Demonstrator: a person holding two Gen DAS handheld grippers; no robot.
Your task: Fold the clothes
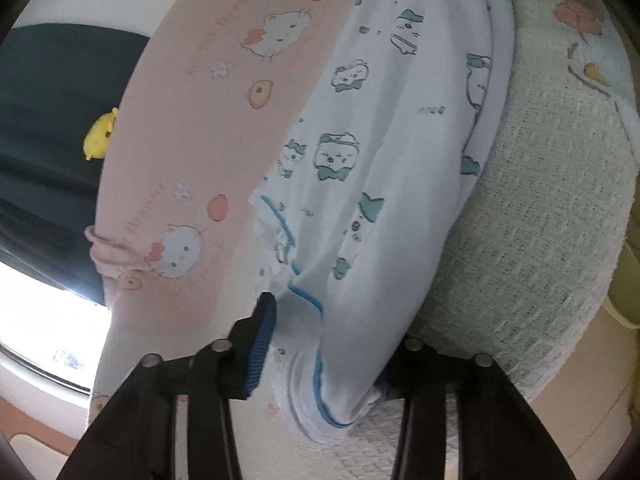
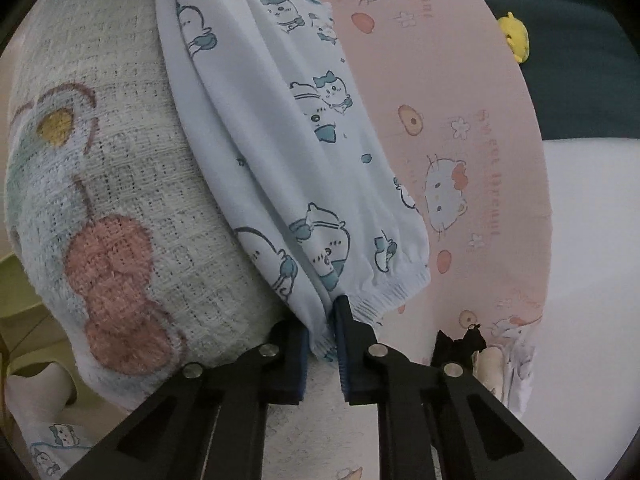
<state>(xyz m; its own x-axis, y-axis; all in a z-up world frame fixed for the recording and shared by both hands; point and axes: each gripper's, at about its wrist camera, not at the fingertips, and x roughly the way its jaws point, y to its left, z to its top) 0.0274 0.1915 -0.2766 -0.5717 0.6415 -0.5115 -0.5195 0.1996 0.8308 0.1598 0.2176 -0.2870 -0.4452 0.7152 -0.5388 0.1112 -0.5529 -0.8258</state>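
A white child's garment [image 1: 384,168] printed with teal cartoon animals lies stretched across the seam between a pink cat-print sheet [image 1: 208,120] and a white waffle-weave towel [image 1: 540,220]. My left gripper [image 1: 324,360] is shut on its bunched, blue-trimmed end, with cloth filling the gap between the pads. In the right wrist view the same garment [image 2: 280,140] runs away from me. My right gripper [image 2: 324,344] is shut on its gathered elastic cuff [image 2: 384,284], pinching a fold of it.
A yellow plush toy [image 1: 100,132] [image 2: 514,36] rests on a dark teal surface [image 1: 52,100] beyond the pink sheet. The towel [image 2: 120,184] carries a pink-and-blue woven figure. A small black bow [image 2: 460,344] and other small clothes lie at my right gripper's right side.
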